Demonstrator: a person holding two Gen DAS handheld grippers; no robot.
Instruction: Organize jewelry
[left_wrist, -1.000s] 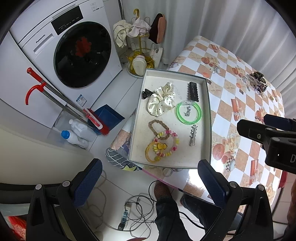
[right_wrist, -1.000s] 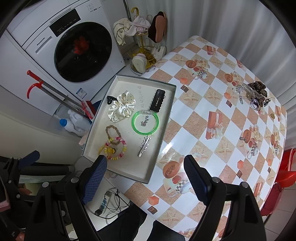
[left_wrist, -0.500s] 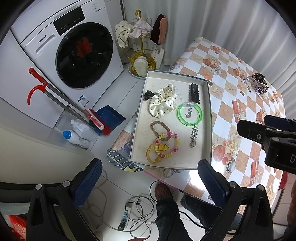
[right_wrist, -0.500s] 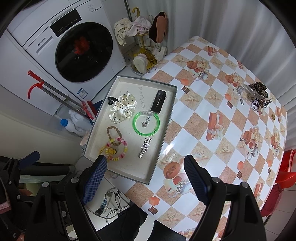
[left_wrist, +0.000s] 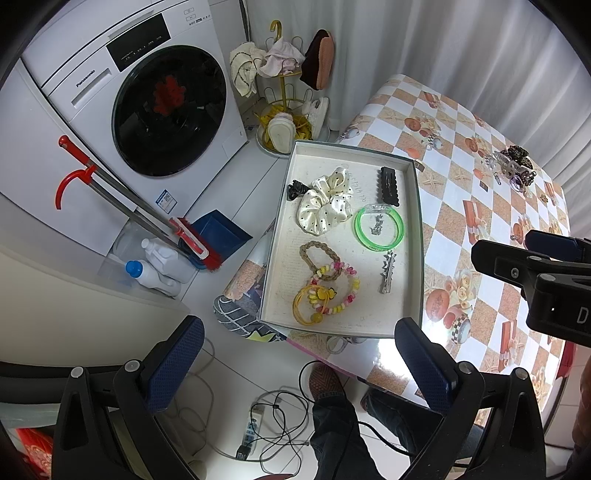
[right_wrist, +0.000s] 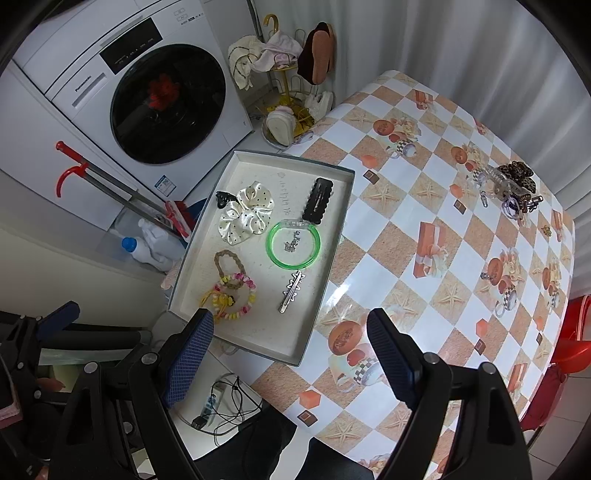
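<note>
A shallow grey tray (left_wrist: 418, 236) (right_wrist: 332, 258) lies at the checkered table's left edge. It holds a cream dotted scrunchie (left_wrist: 327, 205) (right_wrist: 245, 214), a green bangle (left_wrist: 378, 227) (right_wrist: 293, 245), a black clip (left_wrist: 388, 186) (right_wrist: 317, 205), a silver hair clip (left_wrist: 388, 272) (right_wrist: 291, 291) and beaded bracelets (left_wrist: 325, 291) (right_wrist: 232, 291). More loose pieces, a leopard claw clip among them (left_wrist: 515, 166) (right_wrist: 511, 181), sit in a pile at the table's far right. My left gripper (left_wrist: 299, 365) hangs high above the tray's near end, open and empty. My right gripper (right_wrist: 290, 354) is also open, empty, high over the table's near edge.
A washing machine (left_wrist: 147, 107) stands at the left, with a red-handled broom (left_wrist: 129, 199) and bottles (left_wrist: 155, 266) in front. A gold rack of slippers (left_wrist: 284, 110) sits beyond the tray. Cables and a power strip (left_wrist: 258, 421) lie on the floor by a person's legs (left_wrist: 332, 424).
</note>
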